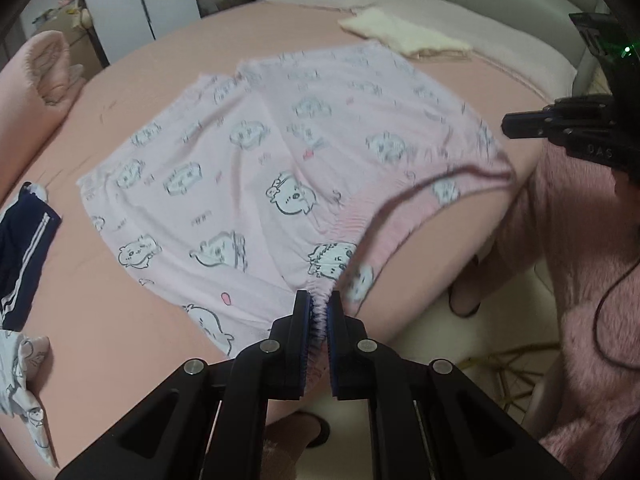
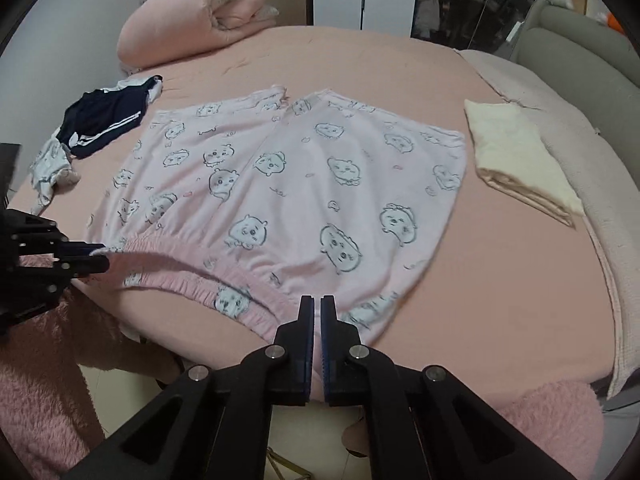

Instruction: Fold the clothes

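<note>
- Two grippers are at work, and we take the pink pyjama pants (image 2: 280, 176) as our landmark; the biggest thing we see is the pink bed sheet (image 2: 500, 280) lying under them on every side.
- We see the pink pyjama pants, printed with cartoon faces, spread flat on the sheet, both legs pointing away from us and the gathered waistband at the near edge of the bed.
- We find a rolled pink quilt (image 2: 200, 12) beyond the pants' leg ends, well apart from them.
- We see a folded cream cloth (image 2: 516, 156) to the right of the pants, near but apart.
- We note a navy garment with white stripes (image 2: 100, 124) off the pants' far left corner, with a crumpled pale printed garment (image 2: 52, 168) just beside it.
- Our left gripper (image 1: 319, 300) is clamped on the bunched waistband at the pants' left end; in the right wrist view it shows at the left edge.
- Our right gripper (image 2: 317, 304) sits at the waistband's right end with its jaws nearly together, pale fabric showing in the narrow gap between them.
</note>
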### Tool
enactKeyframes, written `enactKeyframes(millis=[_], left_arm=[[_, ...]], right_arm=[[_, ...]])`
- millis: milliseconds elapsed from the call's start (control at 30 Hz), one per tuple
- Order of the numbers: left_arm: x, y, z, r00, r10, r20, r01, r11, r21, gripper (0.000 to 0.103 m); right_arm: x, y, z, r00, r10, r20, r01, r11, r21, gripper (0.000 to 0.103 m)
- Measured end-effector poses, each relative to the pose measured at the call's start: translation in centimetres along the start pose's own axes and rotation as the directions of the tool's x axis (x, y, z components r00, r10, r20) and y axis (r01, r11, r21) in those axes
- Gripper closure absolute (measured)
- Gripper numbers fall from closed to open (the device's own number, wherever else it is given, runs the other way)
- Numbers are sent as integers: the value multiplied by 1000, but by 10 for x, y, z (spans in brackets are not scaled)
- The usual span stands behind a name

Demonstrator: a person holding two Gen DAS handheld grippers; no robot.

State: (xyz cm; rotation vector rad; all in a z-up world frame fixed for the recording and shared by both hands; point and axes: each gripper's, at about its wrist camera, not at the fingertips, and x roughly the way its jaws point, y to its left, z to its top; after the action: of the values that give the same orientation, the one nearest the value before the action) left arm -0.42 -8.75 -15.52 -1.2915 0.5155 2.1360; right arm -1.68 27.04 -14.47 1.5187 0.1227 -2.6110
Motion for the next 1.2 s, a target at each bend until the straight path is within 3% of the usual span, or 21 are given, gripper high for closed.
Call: enactKeyframes(millis=[133,233,400,533,600,633,733,767,800,833,1000,1100,1200], left_arm=[[9,1,1,1000,-9,-28,9,1000,-11,97],[0,4,5,1000,-7,12,7,999,-40,97],[-18,14,10,996,-11,85,19,996,-92,97],[-22,18,12,994,-10,106,21,994,-104,97],[-23,18,10,994,-12,111,24,994,-107,97],[-24,18,9,993,-15,115,27,994,-109,97],[-26,18,8,992,-18,126,33,993,-115,97],[-26,17,8,992,-12,125,26,993,-113,97],[-24,16,8,993,-9,115,22,994,-110,97],[-22,15,7,994,-6,106,18,994,-107,97],[-3,4,1,999,17,45,-14,998,-62,97],[-1,-3,-1,999,24,46,-23,999,-36,97],[-15,-8,1,995,20,99,-19,1000,-9,96]], right_arm=[[1,5,0,999,28,-17,-29,999,-22,102],[2,9,-1,998,50,-30,-51,998,-38,100],[3,16,-1,995,81,-52,-84,994,-63,82],[9,14,2,999,2,-37,-4,998,-64,81],[12,13,4,999,-38,-30,36,997,-64,68],[14,12,5,998,-58,-26,56,996,-64,67],[18,11,7,993,-118,-15,116,991,-64,68],[20,10,8,990,-137,-11,136,989,-63,72],[21,10,9,988,-157,-8,156,986,-63,84],[23,9,10,984,-177,-4,176,982,-62,85],[30,6,14,963,-270,14,271,961,-56,86],[13,-8,7,970,-240,39,239,971,15,95],[-4,-23,0,975,-211,66,205,975,85,96]])
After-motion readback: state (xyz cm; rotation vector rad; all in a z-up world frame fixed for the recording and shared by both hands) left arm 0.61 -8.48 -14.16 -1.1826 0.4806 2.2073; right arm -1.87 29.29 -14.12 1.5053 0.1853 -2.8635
